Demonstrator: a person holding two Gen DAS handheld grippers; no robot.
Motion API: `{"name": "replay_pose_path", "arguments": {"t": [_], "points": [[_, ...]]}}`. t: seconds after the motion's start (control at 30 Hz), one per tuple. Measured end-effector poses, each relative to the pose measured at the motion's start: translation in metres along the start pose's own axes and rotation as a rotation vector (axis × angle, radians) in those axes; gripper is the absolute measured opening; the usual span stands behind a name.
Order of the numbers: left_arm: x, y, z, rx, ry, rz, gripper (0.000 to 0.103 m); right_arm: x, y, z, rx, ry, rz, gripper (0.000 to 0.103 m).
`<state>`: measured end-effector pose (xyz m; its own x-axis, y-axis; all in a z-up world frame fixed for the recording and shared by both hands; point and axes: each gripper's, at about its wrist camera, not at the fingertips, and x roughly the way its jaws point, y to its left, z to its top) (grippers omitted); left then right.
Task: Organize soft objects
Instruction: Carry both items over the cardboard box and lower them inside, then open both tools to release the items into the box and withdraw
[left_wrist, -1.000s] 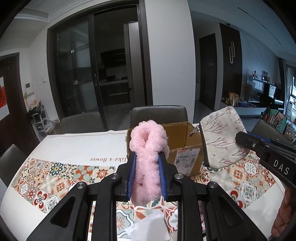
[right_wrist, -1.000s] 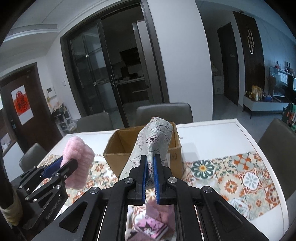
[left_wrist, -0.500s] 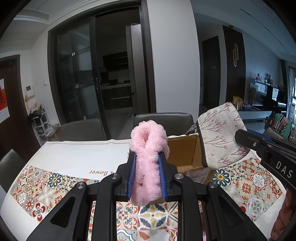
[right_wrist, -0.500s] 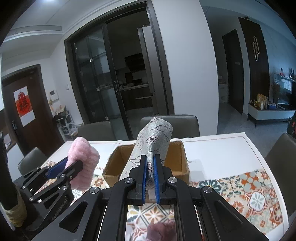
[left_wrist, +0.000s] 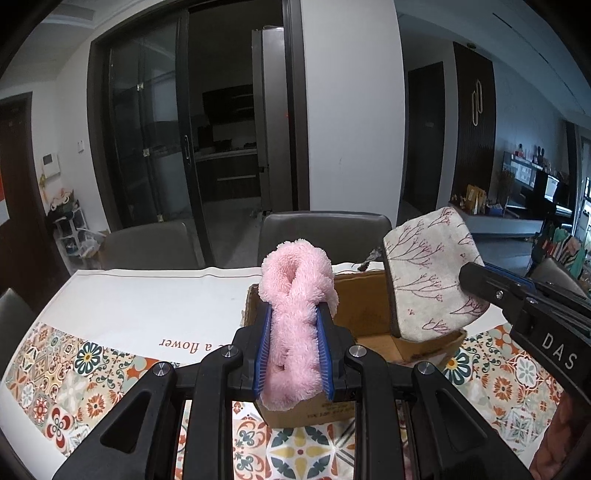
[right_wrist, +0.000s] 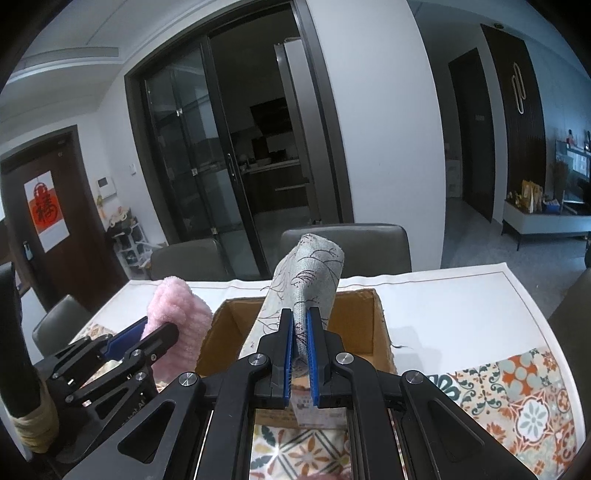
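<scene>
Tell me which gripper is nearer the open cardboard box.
Right, by a little. The right gripper holds its printed pouch above the cardboard box; the left gripper holds its pink fluffy cloth at the box's near-left edge.

Box (left_wrist: 369, 325) on table (left_wrist: 122, 295), before chairs (left_wrist: 325, 232)

Left gripper (left_wrist: 294, 347) and right gripper (right_wrist: 302, 345): black frames, ribbed blue pads, silver screws; white "DAS" lettering on the right.
</scene>
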<state>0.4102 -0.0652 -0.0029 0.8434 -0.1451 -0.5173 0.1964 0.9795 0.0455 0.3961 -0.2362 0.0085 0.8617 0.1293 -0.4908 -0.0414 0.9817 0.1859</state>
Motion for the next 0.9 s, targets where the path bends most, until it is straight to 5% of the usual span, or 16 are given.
{"name": "replay_pose_path", "arguments": {"t": [0.63,0.83,0.9], "points": [[0.079,-0.014,-0.016,0.065,0.135,0.002,0.028,0.081,-0.021,-0.015,0.014,0.169,-0.031,0.008],[0.082,-0.016,-0.019,0.073,0.143,0.001,0.049,0.094,-0.026,-0.021,0.033,0.205,-0.031,0.011],[0.078,-0.014,-0.018,0.075,0.131,0.008,0.054,0.095,-0.026,-0.021,0.034,0.219,-0.026,0.024]]}}
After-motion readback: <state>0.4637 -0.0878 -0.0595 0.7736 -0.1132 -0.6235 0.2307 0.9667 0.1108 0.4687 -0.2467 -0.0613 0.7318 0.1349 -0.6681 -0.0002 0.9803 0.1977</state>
